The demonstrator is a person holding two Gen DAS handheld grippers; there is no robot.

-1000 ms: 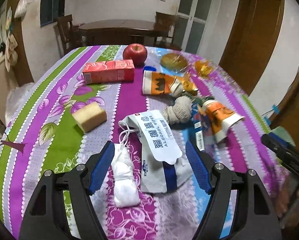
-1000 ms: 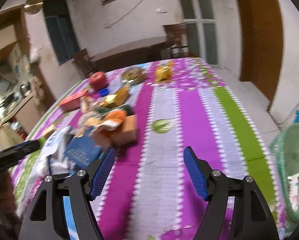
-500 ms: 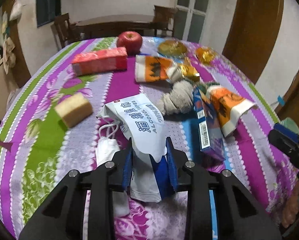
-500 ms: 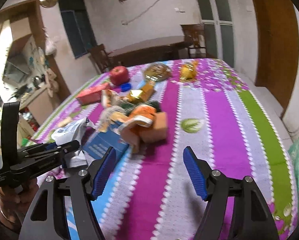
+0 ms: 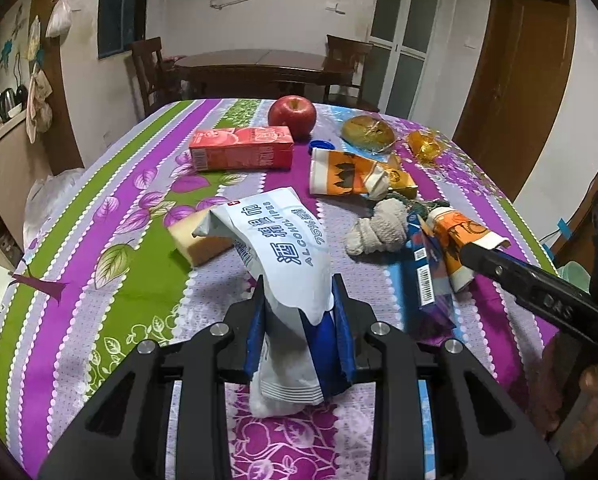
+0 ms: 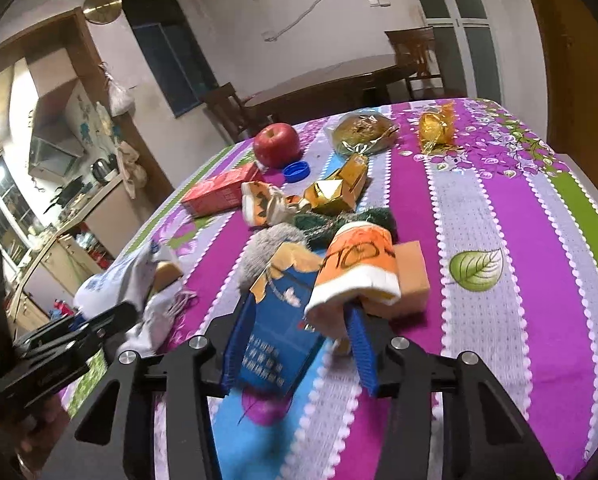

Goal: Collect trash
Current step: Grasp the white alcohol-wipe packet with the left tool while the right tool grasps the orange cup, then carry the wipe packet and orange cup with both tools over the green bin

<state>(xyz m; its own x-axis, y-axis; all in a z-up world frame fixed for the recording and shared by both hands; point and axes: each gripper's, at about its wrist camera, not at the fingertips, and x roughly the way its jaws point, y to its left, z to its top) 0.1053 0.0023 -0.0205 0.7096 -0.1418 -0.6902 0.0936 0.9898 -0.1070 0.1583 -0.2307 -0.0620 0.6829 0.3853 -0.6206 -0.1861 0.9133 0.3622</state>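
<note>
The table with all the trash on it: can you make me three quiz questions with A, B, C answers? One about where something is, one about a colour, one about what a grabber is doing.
1. Where is the apple?
A. at the table's far end, behind the red carton
B. inside the left gripper
C. on the floor

2. What colour is the bottle cap near the apple?
A. yellow
B. blue
C. white

3. What is the left gripper doing?
A. hanging open
B. squeezing the apple
C. shut on the alcohol wipes pack

Answers: 1 A, it sits just beyond the carton at the far end. 2 B, the small round cap is blue. 3 C, both blue jaws press the white pack between them.
</note>
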